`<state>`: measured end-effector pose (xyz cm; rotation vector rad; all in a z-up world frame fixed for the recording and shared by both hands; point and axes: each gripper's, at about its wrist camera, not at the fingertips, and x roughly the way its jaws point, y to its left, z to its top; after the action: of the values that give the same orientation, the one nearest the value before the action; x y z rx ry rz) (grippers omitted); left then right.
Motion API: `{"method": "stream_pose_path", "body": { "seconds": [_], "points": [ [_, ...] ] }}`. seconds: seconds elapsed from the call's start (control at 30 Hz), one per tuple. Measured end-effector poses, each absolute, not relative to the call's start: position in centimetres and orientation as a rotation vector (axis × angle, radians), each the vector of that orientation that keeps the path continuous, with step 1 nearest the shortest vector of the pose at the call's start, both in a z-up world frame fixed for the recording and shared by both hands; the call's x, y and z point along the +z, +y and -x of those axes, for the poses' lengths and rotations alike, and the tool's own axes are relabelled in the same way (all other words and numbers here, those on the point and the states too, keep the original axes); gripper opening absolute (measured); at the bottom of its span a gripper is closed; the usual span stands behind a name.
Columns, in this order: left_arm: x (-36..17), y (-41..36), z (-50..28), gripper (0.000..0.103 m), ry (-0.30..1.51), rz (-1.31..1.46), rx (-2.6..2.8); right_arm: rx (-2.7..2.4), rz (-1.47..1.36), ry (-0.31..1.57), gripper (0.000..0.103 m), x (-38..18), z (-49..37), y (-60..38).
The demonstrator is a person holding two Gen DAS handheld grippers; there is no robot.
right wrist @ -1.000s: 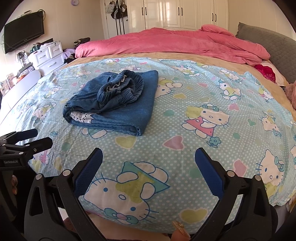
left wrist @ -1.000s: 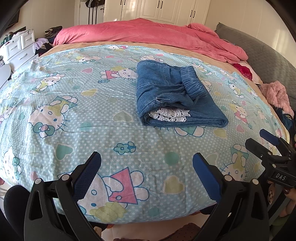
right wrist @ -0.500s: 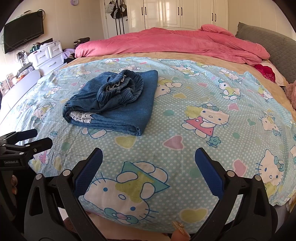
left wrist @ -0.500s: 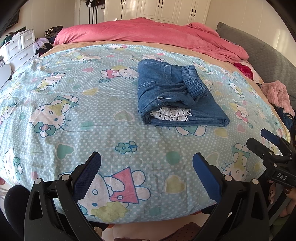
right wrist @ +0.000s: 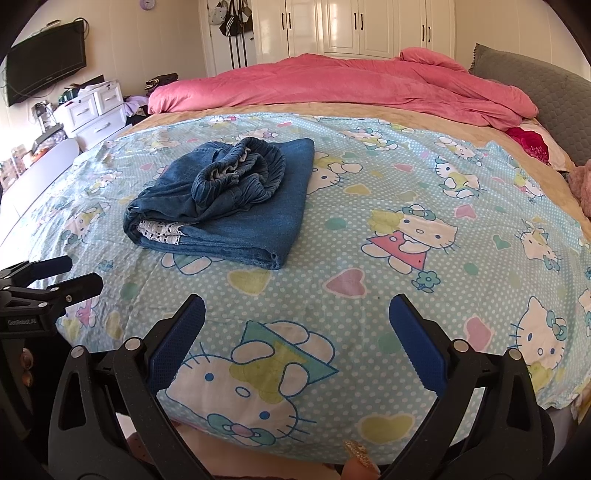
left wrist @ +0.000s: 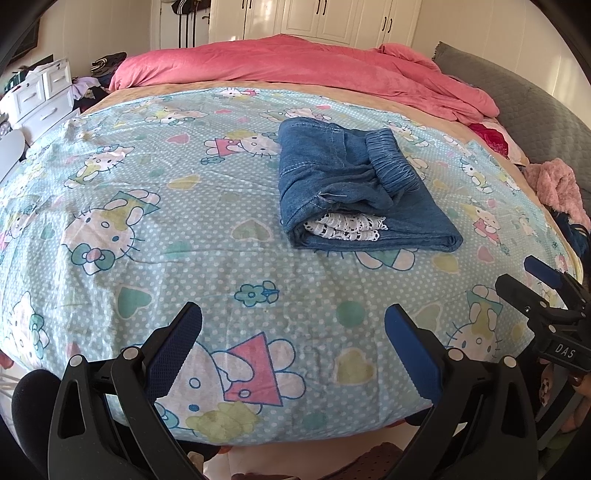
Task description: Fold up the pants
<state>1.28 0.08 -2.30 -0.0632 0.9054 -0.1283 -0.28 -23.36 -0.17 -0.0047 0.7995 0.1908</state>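
1. The pants (left wrist: 354,192) lie folded on the bed (left wrist: 110,192), a compact blue denim bundle with the elastic waistband bunched on top and a white lace layer showing at the near open edge.
2. The left gripper (left wrist: 293,332) hovers over the near edge of the bed, its jaws wide apart and holding nothing; the pants are well apart from it, further in and a little to the right.
3. The right gripper (right wrist: 297,325) hovers over the same near edge, jaws also spread wide and empty; in its view the pants (right wrist: 229,199) lie to the left and further in.
4. Each gripper shows at the side of the other's view, and nothing lies between either gripper and the pants.
5. The sheet (right wrist: 388,206) is light blue with white dots, hearts and cartoon cats, with soft wrinkles, and it covers most of the bed.
6. A pink duvet (right wrist: 351,81) lies rumpled along the far side, beside a grey quilted pillow (right wrist: 546,85).
7. At the right edge a pink fluffy thing (left wrist: 557,188) lies, maybe a towel or a garment; the view is too distorted to tell.
8. White wardrobes (right wrist: 369,26) stand behind the bed, a white drawer unit (right wrist: 92,110) stands at the left, and a dark TV (right wrist: 44,62) hangs on the left wall.
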Motion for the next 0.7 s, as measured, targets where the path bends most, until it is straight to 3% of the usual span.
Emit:
{"method": "stream_pose_path", "body": {
  "seconds": [0.43, 0.7],
  "points": [
    [-2.7, 1.2, -2.8, 0.099, 0.915, 0.046, -0.027, 0.160, -0.004, 0.819, 0.094, -0.7, -0.9, -24.2],
    [-2.2, 5.8, -6.5, 0.099, 0.927, 0.089, 0.080, 0.077, 0.005, 0.826, 0.094, -0.6, -4.0, -27.0]
  ]
}}
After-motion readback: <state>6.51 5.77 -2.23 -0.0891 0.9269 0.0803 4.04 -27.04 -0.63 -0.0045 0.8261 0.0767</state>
